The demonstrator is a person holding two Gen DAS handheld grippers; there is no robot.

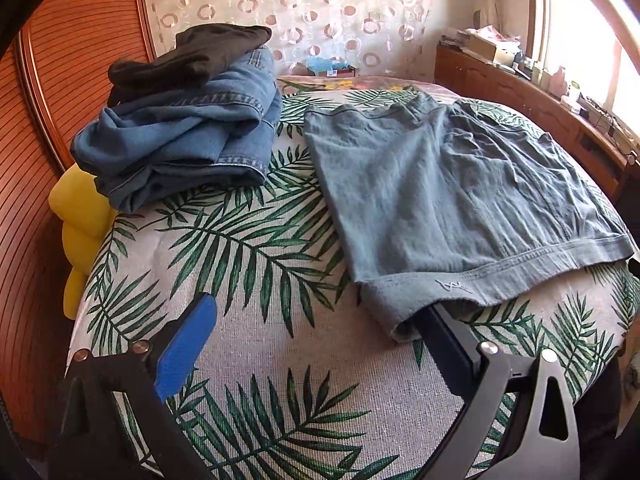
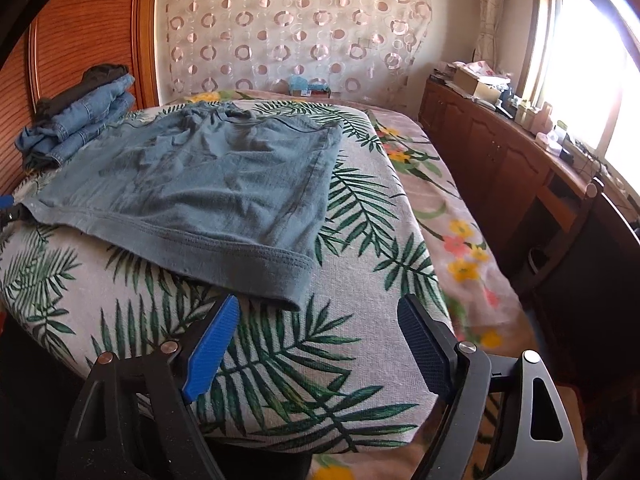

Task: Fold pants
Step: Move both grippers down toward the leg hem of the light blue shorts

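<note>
On bed (image 2: 360, 360): pants (image 2: 192, 184) flat; right gripper (image 2: 316, 344) wide, empty; left gripper (image 1: 320, 320) wide, finger under hem.

place: home bedroom | signs: bed (image 2: 280, 360), curtain (image 2: 280, 32), wooden cabinets (image 2: 500, 152)

The left gripper (image 1: 316, 332) has its jaws wide apart, and its right finger is partly covered by cloth. The right gripper (image 2: 320, 344) also stands wide, with nothing between its fingers.

Leaf-print bed (image 2: 280, 360): teal pants (image 2: 192, 192), jeans pile (image 1: 180, 132)
</note>
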